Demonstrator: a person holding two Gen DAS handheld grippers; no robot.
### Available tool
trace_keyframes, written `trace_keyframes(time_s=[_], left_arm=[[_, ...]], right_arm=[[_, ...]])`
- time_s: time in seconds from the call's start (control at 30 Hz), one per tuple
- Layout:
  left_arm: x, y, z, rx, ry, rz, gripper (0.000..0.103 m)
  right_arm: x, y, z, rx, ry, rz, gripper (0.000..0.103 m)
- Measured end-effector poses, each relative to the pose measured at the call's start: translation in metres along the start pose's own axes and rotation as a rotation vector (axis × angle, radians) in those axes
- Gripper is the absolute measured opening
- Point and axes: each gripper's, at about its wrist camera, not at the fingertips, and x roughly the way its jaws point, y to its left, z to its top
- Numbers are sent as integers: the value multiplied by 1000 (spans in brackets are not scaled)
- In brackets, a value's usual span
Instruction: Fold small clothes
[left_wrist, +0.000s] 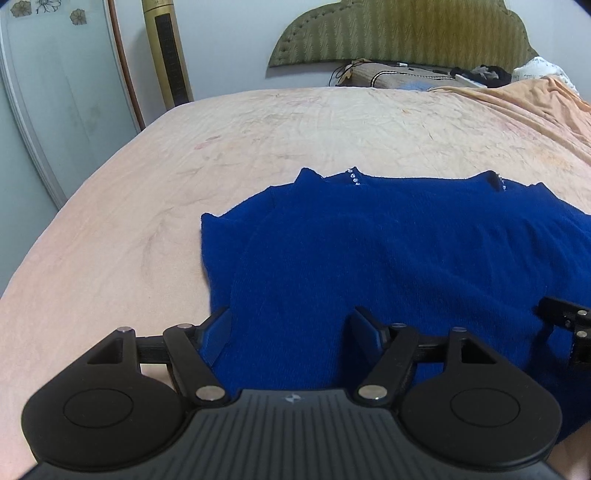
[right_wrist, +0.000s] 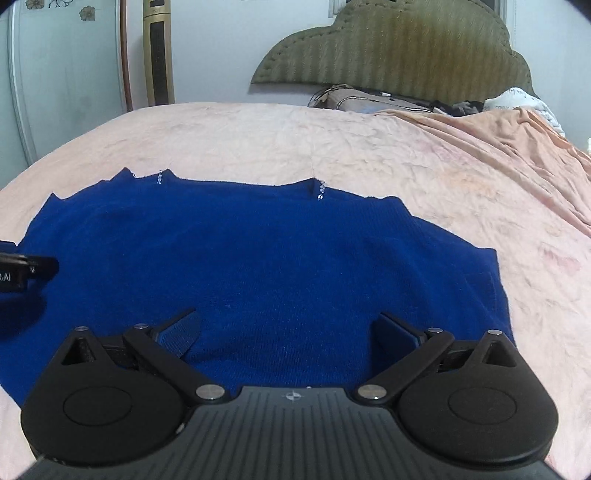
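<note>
Blue sweater (left_wrist: 388, 251) spread flat on the pink bed sheet (left_wrist: 147, 206). Left gripper (left_wrist: 291, 325) and right gripper (right_wrist: 286, 326), jaws spread wide and empty, sit over the sweater's near hem.

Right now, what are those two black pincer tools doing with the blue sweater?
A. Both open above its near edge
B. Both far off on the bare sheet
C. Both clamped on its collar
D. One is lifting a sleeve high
A: the left gripper and right gripper each show spread fingers over the blue sweater, which lies flat on the bed sheet.
</note>
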Motion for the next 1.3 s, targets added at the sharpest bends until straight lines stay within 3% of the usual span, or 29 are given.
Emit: trace_keyframes(time_s=[0.53,1.3], left_arm=[[-9,4,5,8,-24,1,72],[-5,-2,7,32,-15,26,72]], right_arm=[[-30,22,1,-42,-67,1,102],[-32,23,-12,-26,-50,40,102]])
